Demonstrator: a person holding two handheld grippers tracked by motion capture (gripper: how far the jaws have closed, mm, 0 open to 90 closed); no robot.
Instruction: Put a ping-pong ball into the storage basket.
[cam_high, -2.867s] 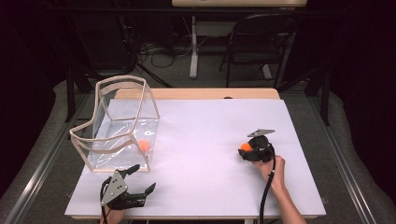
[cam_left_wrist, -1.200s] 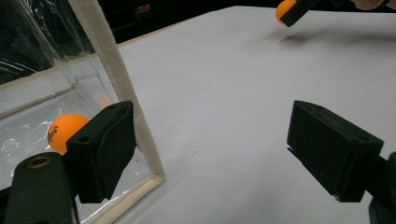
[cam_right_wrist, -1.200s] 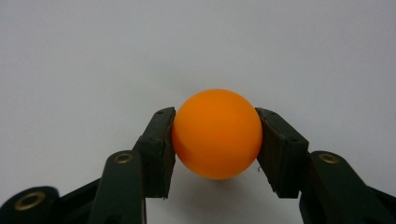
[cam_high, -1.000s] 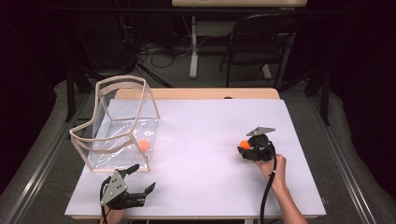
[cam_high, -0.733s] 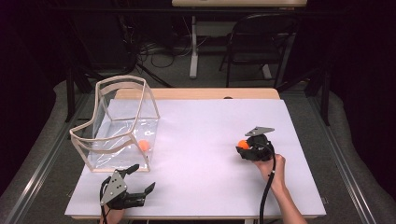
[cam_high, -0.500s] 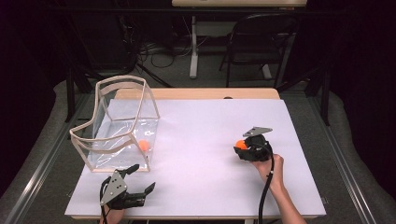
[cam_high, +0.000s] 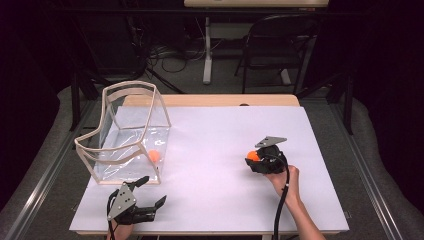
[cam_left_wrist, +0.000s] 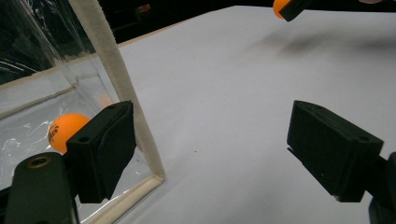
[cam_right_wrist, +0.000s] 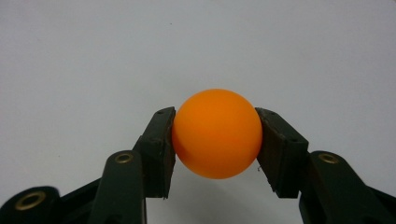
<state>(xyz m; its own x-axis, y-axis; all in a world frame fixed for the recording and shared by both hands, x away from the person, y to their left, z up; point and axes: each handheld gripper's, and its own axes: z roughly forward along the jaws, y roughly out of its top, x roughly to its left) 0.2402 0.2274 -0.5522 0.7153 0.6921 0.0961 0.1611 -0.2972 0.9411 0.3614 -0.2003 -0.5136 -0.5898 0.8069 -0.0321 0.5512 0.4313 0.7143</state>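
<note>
A clear plastic bin with a pale wooden rim (cam_high: 131, 131) stands on the left part of the white table (cam_high: 210, 150). Inside it lies one small orange ball (cam_high: 154, 156), low against the wall nearest the middle of the table; the left gripper view shows the same ball (cam_left_wrist: 65, 130) behind the transparent wall, beside a pale corner post.

The right gripper (cam_high: 256, 159) sits over the right half of the table, well apart from the bin, and its jaws are clamped on a second round orange ball (cam_right_wrist: 216, 133), one pad pressing each side, above the white surface. In the high view this ball (cam_high: 253, 156) peeks out at the gripper's left edge.

The left gripper (cam_high: 150, 202) rests near the front edge, just in front of the bin, its jaws spread wide with nothing between them.

Compared with the earlier frames, the right gripper and its ball have drifted slightly leftward, toward the bin; the left gripper, the bin and the ball inside lie as before.
</note>
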